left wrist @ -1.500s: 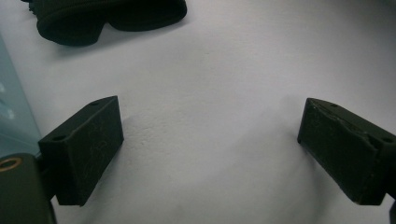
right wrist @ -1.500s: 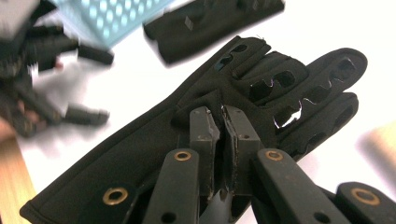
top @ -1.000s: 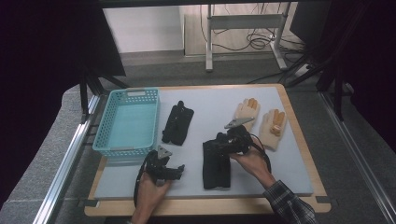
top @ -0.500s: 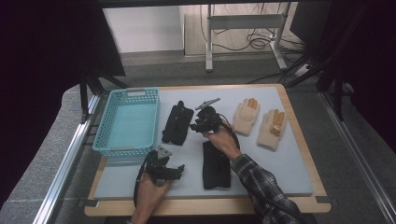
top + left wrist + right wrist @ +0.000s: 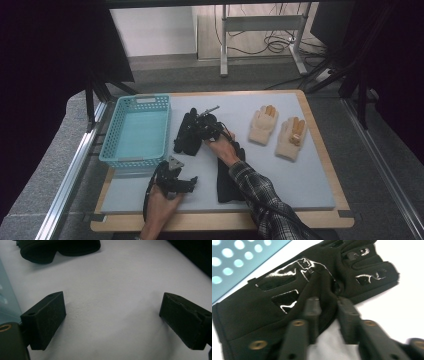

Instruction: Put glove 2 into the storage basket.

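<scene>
On the grey mat (image 5: pixel 300 175), right tongs (image 5: pixel 328 306) pinch the black glove (image 5: pixel 287 302)

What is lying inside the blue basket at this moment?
The blue basket shows only its bare light-blue floor; nothing lies in it. Its near wall hides a thin strip of that floor. The black glove lies outside, beside it.

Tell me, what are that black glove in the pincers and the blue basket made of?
The black glove looks like soft matte fabric: it puckers where the right gripper pinches it. Its shiny patches look like rubbery grip print, though I can't be sure. The blue basket looks like moulded plastic, going by its stiff, evenly perforated walls.
</scene>
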Demonstrator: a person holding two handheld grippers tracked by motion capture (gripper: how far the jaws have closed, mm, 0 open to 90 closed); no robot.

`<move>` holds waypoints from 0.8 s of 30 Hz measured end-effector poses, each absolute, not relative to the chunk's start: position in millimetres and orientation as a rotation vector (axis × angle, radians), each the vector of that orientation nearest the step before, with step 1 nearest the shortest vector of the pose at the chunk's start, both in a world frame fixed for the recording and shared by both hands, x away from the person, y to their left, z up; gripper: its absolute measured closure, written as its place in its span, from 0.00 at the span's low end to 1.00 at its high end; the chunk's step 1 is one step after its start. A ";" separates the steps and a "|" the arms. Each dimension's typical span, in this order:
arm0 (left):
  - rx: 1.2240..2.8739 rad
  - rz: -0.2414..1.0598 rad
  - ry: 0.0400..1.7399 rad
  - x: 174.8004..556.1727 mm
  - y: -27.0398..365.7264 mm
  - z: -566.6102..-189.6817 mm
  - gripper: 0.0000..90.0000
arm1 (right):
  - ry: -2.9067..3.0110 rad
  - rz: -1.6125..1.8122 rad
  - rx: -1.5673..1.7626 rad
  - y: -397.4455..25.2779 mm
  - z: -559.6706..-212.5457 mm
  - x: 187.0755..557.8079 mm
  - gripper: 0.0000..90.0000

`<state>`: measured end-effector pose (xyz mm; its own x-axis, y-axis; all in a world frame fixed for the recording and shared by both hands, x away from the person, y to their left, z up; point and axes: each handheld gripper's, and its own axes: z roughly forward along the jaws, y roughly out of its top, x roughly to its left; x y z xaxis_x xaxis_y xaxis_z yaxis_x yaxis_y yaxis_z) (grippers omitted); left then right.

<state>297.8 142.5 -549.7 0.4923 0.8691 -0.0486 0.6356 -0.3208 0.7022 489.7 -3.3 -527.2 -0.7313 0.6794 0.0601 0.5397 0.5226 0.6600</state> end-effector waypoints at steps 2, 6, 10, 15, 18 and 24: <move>2.068 0.448 1.233 297.7 142.5 -549.7 0.08 | 2.563 1.002 1.021 -3.9 -525.8 489.2 0.90; 2.065 0.445 1.236 297.6 142.3 -549.7 0.08 | 2.574 1.027 0.995 -7.8 -513.2 484.9 0.93; 2.068 0.446 1.235 297.7 142.4 -549.7 0.08 | 2.575 1.091 0.950 -14.0 -492.6 476.0 0.94; 2.072 0.449 1.231 297.8 142.6 -549.6 0.08 | 2.577 1.161 0.926 -28.7 -464.9 460.0 0.94; 2.067 0.448 1.233 297.8 142.3 -549.8 0.08 | 2.579 1.186 0.922 -39.5 -451.1 451.8 0.94; 2.065 0.450 1.231 297.9 142.3 -549.9 0.08 | 2.579 1.222 0.912 -66.8 -428.1 431.6 0.94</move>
<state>297.9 142.3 -549.9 0.4922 0.8692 -0.0478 0.6334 -0.3199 0.7046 431.6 -66.8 -428.1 -0.8049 0.5807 0.1220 0.4621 0.4845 0.7428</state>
